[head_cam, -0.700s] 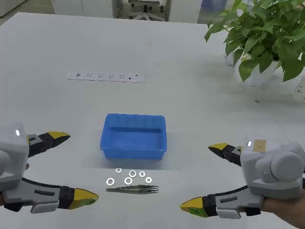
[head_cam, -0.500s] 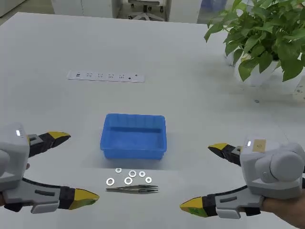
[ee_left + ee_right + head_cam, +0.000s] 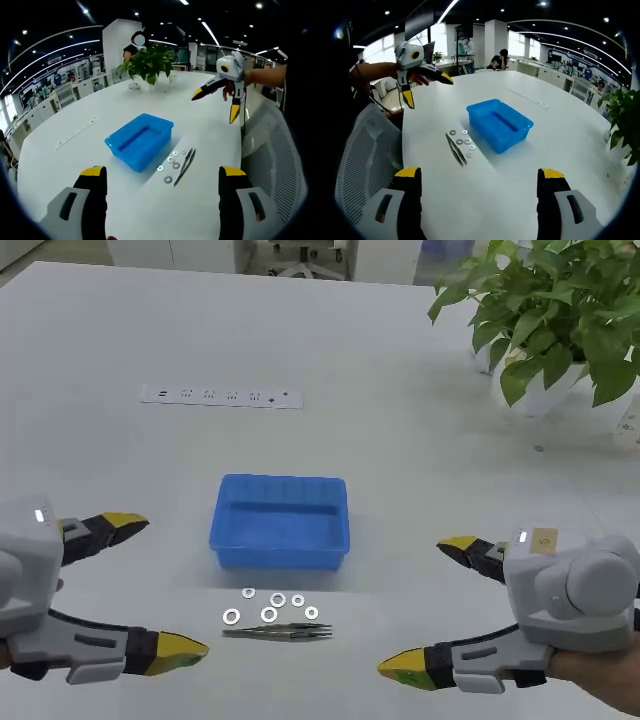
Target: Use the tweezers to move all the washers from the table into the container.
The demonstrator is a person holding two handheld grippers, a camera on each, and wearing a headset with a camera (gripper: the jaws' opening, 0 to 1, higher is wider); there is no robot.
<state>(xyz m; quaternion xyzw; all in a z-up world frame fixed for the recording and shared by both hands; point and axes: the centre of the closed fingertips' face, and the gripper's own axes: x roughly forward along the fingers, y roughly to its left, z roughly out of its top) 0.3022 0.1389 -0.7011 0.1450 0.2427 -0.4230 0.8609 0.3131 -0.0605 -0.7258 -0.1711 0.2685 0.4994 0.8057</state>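
Note:
Several small metal washers (image 3: 270,606) lie on the white table just in front of a blue container (image 3: 280,521), whose inside looks bare. Steel tweezers (image 3: 277,633) lie flat right below the washers. My left gripper (image 3: 150,585) hovers open at the lower left, apart from everything. At the lower right my right gripper (image 3: 440,605) is open too, with nothing between its jaws. The left gripper view has the washers (image 3: 172,163), tweezers (image 3: 184,166) and container (image 3: 140,140) ahead. In the right gripper view the washers (image 3: 463,141), tweezers (image 3: 456,149) and container (image 3: 500,124) lie ahead.
A white power strip (image 3: 221,397) lies on the table behind the container. A potted green plant (image 3: 555,320) stands at the back right. A mesh chair (image 3: 362,150) sits by the table edge. People sit at a far desk (image 3: 497,60).
The head camera shifted slightly, so the scene sits a little higher. Grippers, tweezers and washers keep their places.

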